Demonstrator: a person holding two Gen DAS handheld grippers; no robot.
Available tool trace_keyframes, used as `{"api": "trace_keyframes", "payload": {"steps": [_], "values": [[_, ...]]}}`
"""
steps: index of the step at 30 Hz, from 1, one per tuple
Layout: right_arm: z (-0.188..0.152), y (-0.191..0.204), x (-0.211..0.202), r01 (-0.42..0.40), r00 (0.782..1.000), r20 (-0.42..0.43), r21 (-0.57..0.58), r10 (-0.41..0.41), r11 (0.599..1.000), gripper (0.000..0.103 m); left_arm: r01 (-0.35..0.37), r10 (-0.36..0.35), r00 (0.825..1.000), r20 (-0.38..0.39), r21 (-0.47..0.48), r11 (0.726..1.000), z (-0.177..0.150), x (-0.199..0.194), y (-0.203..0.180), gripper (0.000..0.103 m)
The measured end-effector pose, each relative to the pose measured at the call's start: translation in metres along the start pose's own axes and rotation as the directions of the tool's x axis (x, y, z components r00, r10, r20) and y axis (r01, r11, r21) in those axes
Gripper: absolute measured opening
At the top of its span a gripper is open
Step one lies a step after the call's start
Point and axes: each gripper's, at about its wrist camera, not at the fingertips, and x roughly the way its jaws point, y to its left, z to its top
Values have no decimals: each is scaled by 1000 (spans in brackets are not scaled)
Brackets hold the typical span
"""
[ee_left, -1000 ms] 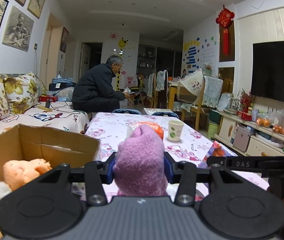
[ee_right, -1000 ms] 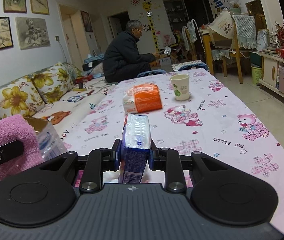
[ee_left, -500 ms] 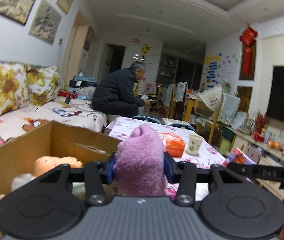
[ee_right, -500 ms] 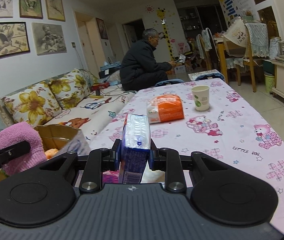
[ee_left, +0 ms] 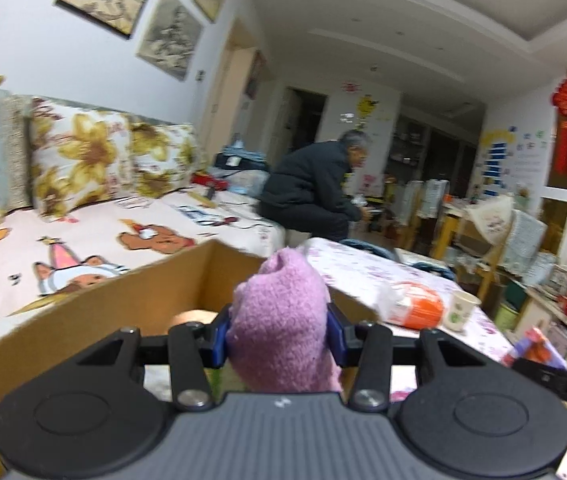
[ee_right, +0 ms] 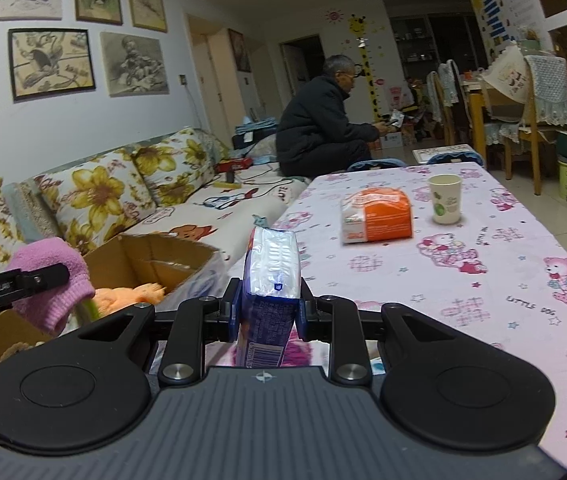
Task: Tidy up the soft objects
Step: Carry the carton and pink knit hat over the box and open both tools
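Note:
My left gripper (ee_left: pixel 277 334) is shut on a fluffy purple sock (ee_left: pixel 281 320), held over the open cardboard box (ee_left: pixel 123 300) beside the table. In the right wrist view the same purple sock (ee_right: pixel 53 276) hangs at the far left above the cardboard box (ee_right: pixel 151 252), where an orange plush toy (ee_right: pixel 123 294) lies. My right gripper (ee_right: pixel 269 312) is shut on an upright blue-and-white tissue pack (ee_right: pixel 269 272) over the near table edge. An orange tissue pack (ee_right: pixel 377 216) lies flat further along the table.
A paper cup (ee_right: pixel 445 199) stands beside the orange pack on the pink cartoon tablecloth (ee_right: pixel 503 280). A sofa with flowered cushions (ee_right: pixel 99 196) runs along the left. A person in a dark jacket (ee_right: pixel 319 124) sits at its far end. Chairs stand at the back right.
My left gripper has swung left with the purple sock, from over the table to over the cardboard box, and rolled. The right gripper has turned slightly left, still holding the tissue pack.

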Motion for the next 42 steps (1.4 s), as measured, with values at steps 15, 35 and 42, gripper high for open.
{"api": "trace_keyframes", "payload": {"steps": [15, 35, 42], "values": [[8, 35, 5, -130, 991, -7, -36, 130, 991, 32, -164, 164, 986, -6, -6, 986, 5, -2, 28, 50], [19, 59, 55, -150, 988, -47, -134, 145, 980, 53, -158, 159, 987, 13, -70, 985, 8, -7, 39, 66], [22, 48, 28, -109, 994, 18, -89, 111, 990, 73, -136, 139, 989, 40, -70, 988, 6, -13, 35, 68]]}}
